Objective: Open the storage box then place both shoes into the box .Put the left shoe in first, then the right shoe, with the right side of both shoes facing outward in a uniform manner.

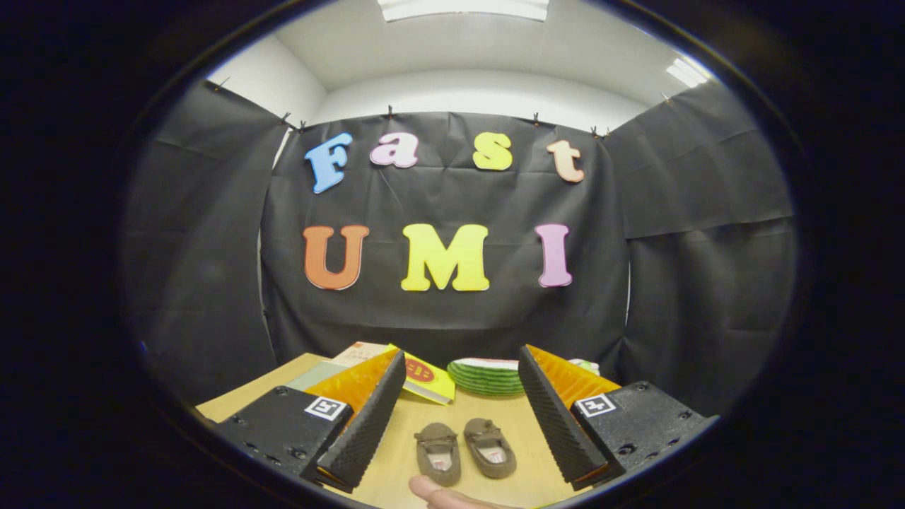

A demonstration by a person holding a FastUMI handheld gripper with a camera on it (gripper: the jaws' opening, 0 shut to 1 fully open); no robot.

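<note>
Task at start, nothing boxed: gripper (pixel 458 417) fingers spread wide, empty; two shoes (pixel 464 450) side by side on the table (pixel 396 452) between the fingers, untouched; box not identifiable, so opening and both placements remain.

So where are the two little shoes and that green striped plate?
Left-hand shoe (pixel 438 453): gripper view, on its opening.
Right-hand shoe (pixel 490 447): gripper view, on its opening.
Green striped plate (pixel 484 379): gripper view, on its rim.

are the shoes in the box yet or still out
Out: both shoes sit side by side, soles down, on the bare table between the open jaws.
</note>
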